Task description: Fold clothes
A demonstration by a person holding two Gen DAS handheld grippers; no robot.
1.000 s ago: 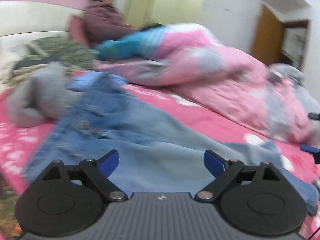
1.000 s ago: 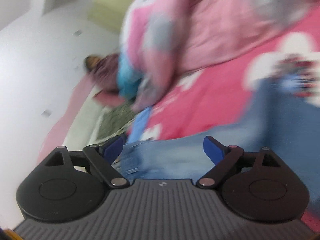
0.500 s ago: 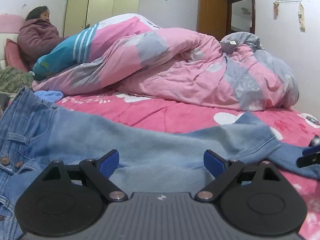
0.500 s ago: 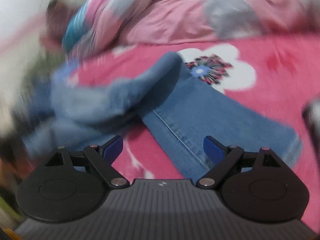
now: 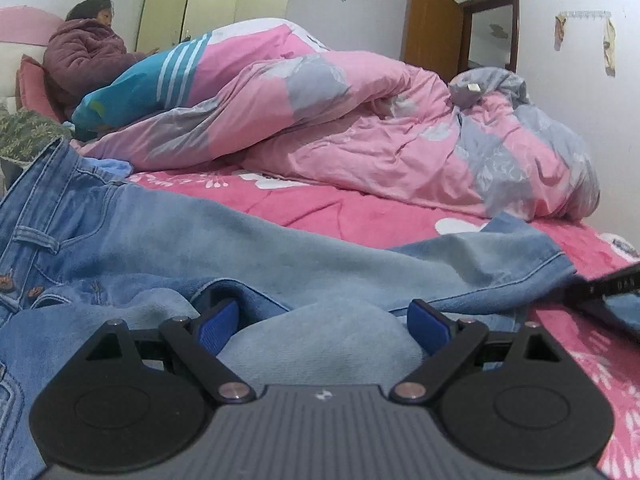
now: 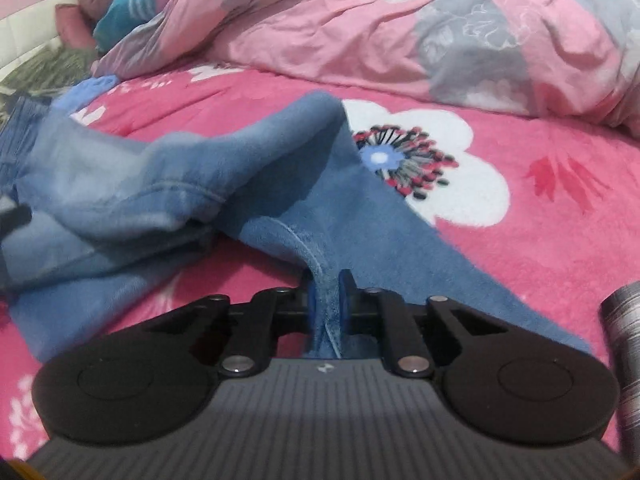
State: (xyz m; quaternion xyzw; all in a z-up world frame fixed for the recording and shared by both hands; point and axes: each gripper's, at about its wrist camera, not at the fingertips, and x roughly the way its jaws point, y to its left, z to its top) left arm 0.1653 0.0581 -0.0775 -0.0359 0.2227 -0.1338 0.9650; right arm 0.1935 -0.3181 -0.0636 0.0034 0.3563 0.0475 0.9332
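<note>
Jeans [image 5: 248,248] sprawled across pink bed [image 6: 540,200]. Right gripper [image 6: 326,300] closing, fingers pinching a thin hem fold; left gripper [image 5: 320,320] spread wide over denim. Risk: slipping free once lifted.

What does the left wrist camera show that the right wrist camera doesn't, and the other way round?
Only the left wrist view shows the left gripper open over the denim, the jeans' waistband with its buttons, the wardrobe, the brown door and the seated person's head.

Only the right wrist view shows the right gripper closing on a fold of the jeans, the big white flower print and a striped sleeve.

Both share the jeans, the pink quilt and the pink floral bedspread.
</note>
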